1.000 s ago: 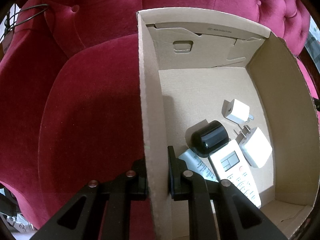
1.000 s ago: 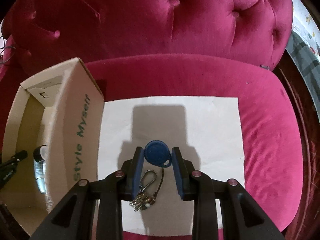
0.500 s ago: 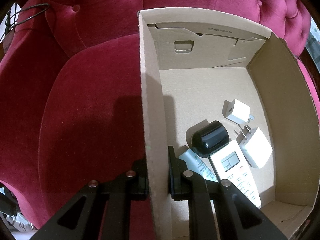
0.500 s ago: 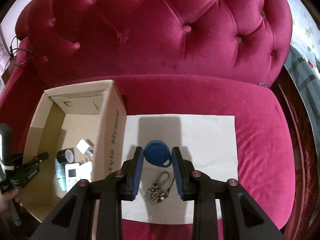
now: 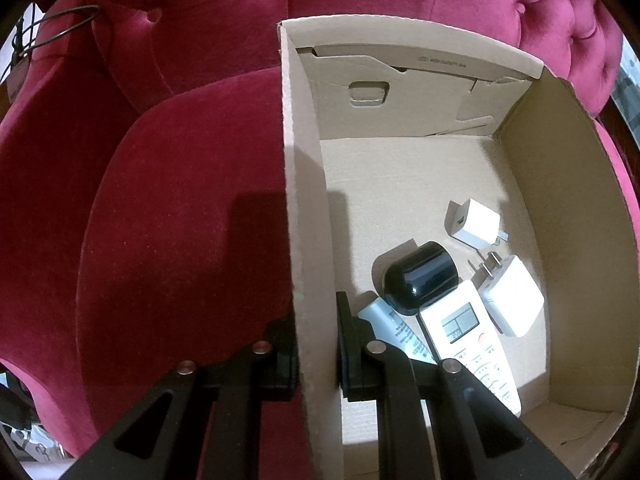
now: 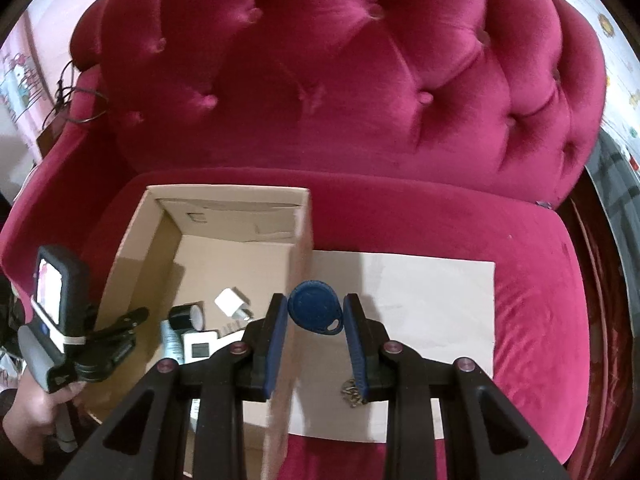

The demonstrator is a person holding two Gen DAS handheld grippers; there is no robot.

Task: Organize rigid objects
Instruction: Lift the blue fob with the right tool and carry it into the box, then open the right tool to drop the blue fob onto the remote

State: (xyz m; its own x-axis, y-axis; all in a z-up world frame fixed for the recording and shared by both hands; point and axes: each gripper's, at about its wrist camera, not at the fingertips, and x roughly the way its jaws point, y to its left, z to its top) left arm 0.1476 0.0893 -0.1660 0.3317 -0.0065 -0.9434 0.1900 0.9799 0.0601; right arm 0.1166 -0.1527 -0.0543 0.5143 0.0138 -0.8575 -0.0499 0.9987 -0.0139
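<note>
The left gripper (image 5: 316, 344) is closed on the near left wall of the cardboard box (image 5: 304, 200), one finger outside the wall and one inside, the pads pressing the card between them. The box stands open-topped on the seat of a red sofa (image 6: 360, 100). On the box floor lie a white remote control (image 5: 468, 336), a black cap (image 5: 420, 276) on a grey tube (image 5: 400, 332), and two white plug adapters (image 5: 476, 224), grouped toward the near right part of the floor. The right gripper (image 6: 316, 330) holds a blue key fob (image 6: 316, 312) between its blue pads, jaws partly closed on it; a bunch of keys (image 6: 352, 394) hangs below the fob. The fob is in the air above the right wall of the box, beside a white sheet (image 6: 420, 300) spread on the seat. A hand (image 6: 32, 416) grips the left gripper's handle.
</note>
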